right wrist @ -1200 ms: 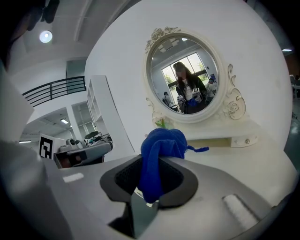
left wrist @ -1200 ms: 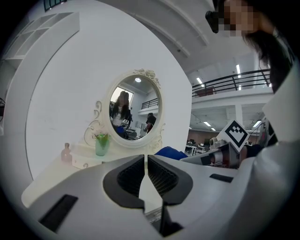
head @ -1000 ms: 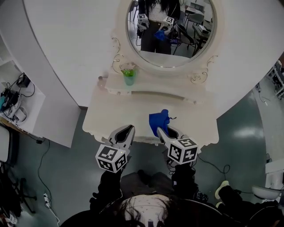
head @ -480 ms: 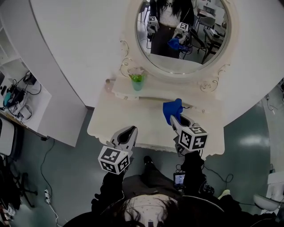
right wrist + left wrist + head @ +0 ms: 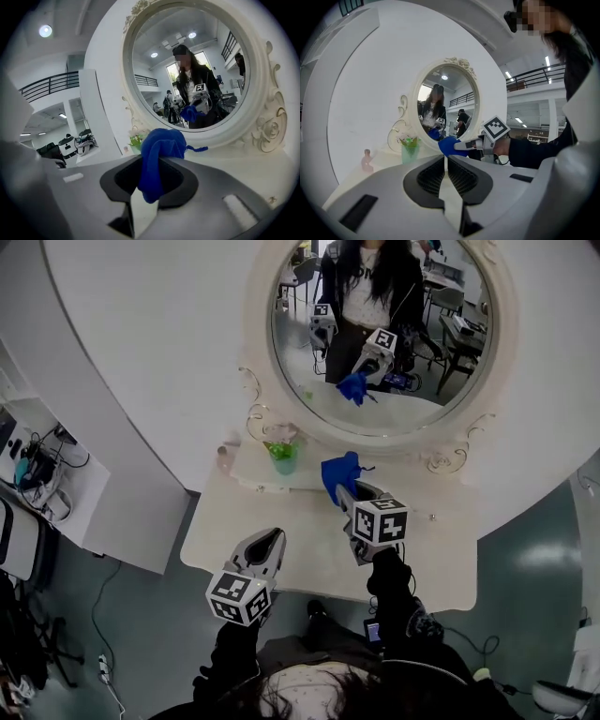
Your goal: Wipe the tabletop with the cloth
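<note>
Our right tool [image 5: 345, 498] grips the blue cloth [image 5: 336, 474] at the desk's [image 5: 272, 517] twelve o'clock side. The wiping seems barely begun. Our left tool [image 5: 268, 542], at seven o'clock, is closed and empty.

Bright, even indoor light; shadows soft. Pale worktop [image 5: 422, 559] nearly washes out in the head view, floor [image 5: 122, 615] at lower left dim. Both gripper views fisheye: black ring at edges, lines bowed, near foreground soft. Ceiling lamp [image 5: 45, 31] glares upper left.
</note>
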Motion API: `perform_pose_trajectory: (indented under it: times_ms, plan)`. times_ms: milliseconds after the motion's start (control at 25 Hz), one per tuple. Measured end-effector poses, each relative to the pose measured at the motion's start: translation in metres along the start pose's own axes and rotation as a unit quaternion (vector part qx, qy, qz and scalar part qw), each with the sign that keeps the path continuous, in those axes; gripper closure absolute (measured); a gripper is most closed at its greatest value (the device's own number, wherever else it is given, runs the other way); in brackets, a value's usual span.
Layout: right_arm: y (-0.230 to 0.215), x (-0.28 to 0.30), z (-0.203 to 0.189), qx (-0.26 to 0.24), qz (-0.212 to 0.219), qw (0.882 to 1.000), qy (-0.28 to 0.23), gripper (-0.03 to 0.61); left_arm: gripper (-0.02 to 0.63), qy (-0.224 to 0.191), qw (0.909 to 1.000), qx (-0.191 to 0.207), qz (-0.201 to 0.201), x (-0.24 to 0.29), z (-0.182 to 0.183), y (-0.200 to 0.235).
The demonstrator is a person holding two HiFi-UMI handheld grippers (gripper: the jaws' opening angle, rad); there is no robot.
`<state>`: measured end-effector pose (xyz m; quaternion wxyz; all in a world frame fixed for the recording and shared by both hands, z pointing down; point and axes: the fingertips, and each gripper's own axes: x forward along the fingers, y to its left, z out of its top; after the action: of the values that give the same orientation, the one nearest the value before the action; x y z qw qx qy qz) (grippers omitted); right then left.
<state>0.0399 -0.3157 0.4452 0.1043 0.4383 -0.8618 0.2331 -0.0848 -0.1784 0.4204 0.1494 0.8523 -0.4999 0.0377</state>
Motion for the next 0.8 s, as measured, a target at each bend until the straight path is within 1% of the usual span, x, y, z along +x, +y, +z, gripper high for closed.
perform_pose_trajectory:
  times_ms: [160, 280, 360, 480, 600, 680, 800]
  plan:
    - [-0.002, 0.043, 0.002, -0.011, 0.010, 1.000, 0.018, 0.488, 0.612, 0.010, 0.9999, 0.005, 0.008, 0.016, 0.003, 0.009]
    - [0.007, 0.069, -0.008, -0.022, 0.022, 0.999, 0.035, 0.488, 0.612, 0.019, 0.9997, 0.004, 0.017, 0.020, 0.002, 0.018]
    - [0.008, 0.085, -0.018, -0.028, 0.023, 0.998, 0.049, 0.488, 0.612, 0.026, 0.9994, 0.003, 0.022, 0.022, 0.000, 0.023]
    - [0.003, 0.110, -0.034, -0.053, 0.006, 0.996, 0.074, 0.488, 0.612, 0.034, 0.9990, 0.001, 0.028, 0.023, -0.004, 0.032]
    - [-0.006, 0.129, -0.047, -0.088, -0.013, 0.991, 0.102, 0.488, 0.612, 0.042, 0.9986, 0.000, 0.031, 0.025, -0.006, 0.037]
    - [-0.014, 0.137, -0.052, -0.107, -0.024, 0.988, 0.111, 0.488, 0.612, 0.045, 0.9985, 0.002, 0.030, 0.026, -0.006, 0.038]
    - [-0.027, 0.134, -0.060, -0.112, -0.043, 0.985, 0.125, 0.488, 0.612, 0.046, 0.9986, 0.001, 0.027, 0.031, -0.005, 0.039]
